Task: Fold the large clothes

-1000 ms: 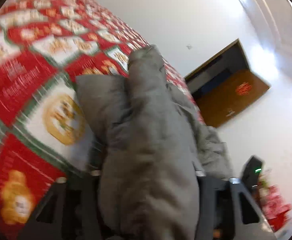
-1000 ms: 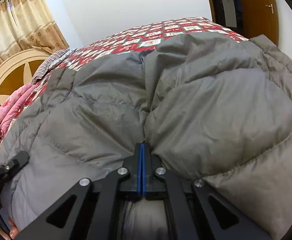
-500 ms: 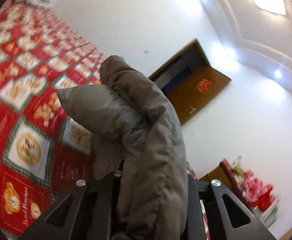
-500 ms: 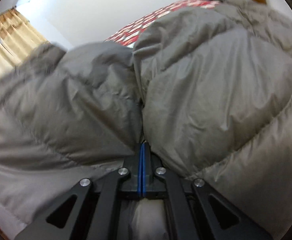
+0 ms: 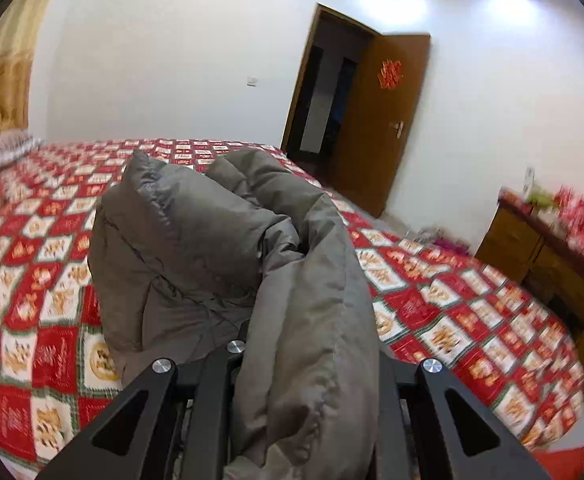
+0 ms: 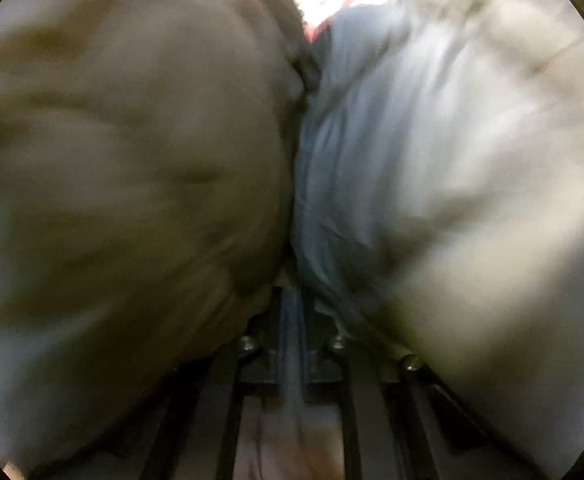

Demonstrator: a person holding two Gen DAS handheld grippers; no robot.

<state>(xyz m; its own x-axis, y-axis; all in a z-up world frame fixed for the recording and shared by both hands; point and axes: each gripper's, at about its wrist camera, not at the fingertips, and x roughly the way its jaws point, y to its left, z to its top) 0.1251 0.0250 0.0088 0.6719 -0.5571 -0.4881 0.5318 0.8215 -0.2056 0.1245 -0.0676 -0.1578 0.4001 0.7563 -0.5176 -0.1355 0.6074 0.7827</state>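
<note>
Left wrist view: the left gripper (image 5: 304, 364) was clamped on a thick bunch of the grey padded coat (image 5: 220, 248), its jaws nearly closed with the fabric pressed between them. The held part stood raised above the red patterned bedspread (image 5: 444, 312), puffy and quilted, with stitched seams and a crumpled fold at its middle. Only this view showed the room: a white wall, an open brown door (image 5: 380, 120), a wooden cabinet (image 5: 532, 248) at right and a pillow (image 5: 4, 150) at far left.

Right wrist view: blurred, and filled almost wholly by the coat (image 6: 132, 180) bulging on either side. The right gripper (image 6: 292, 320) had its jaws just parting slightly, a thin layer of cloth between the pads; whether they pressed on it I could not tell.
</note>
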